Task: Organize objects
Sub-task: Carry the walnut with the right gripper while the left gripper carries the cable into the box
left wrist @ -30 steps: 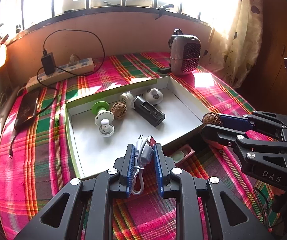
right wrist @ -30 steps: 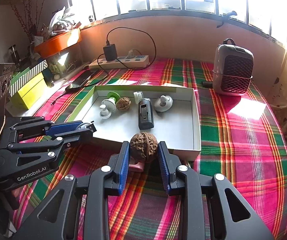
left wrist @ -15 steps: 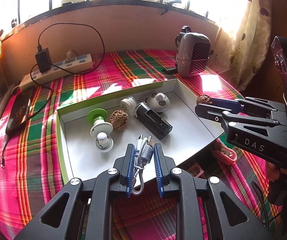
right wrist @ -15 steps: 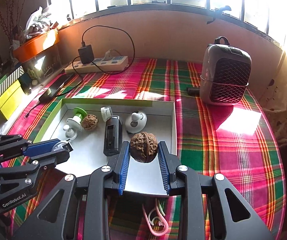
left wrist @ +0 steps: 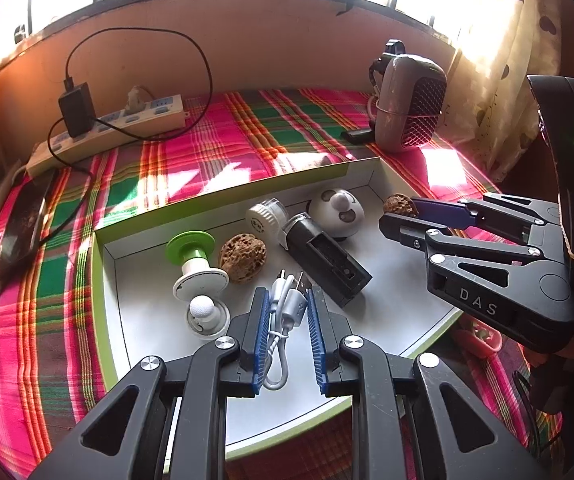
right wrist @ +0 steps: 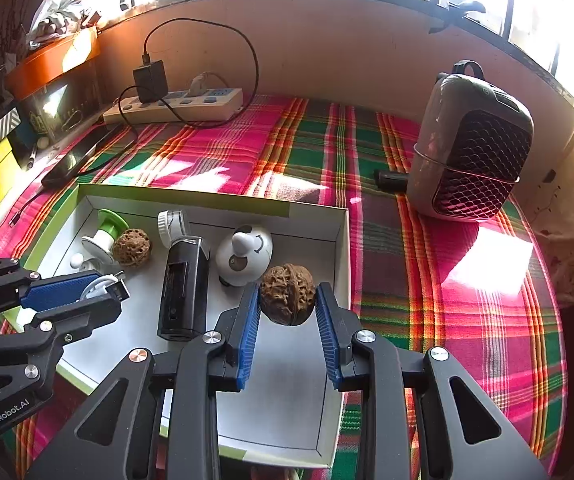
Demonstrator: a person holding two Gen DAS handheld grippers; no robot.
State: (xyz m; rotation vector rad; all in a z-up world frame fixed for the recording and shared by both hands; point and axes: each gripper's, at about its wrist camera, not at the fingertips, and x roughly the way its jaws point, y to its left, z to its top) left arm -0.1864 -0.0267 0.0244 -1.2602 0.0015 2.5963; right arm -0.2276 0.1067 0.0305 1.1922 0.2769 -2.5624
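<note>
Walnut (right wrist: 287, 300) clenched in the right claw (right wrist: 287, 312), hanging over the white tray (right wrist: 341, 240) near its right wall. The left claw (left wrist: 285, 316) grips a coiled white cable (left wrist: 287, 304) above the tray's front. Both loads look ready to be set down: next, lower each to a bare patch of tray floor and release.

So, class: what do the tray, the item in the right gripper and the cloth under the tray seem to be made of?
Tray: likely matte white cardboard, with thin folded walls and a green edge.
Walnut in the right gripper: natural woody shell, brown, deeply wrinkled, dull.
Tablecloth: woven fabric, judging by its plaid stripes and soft look.
</note>
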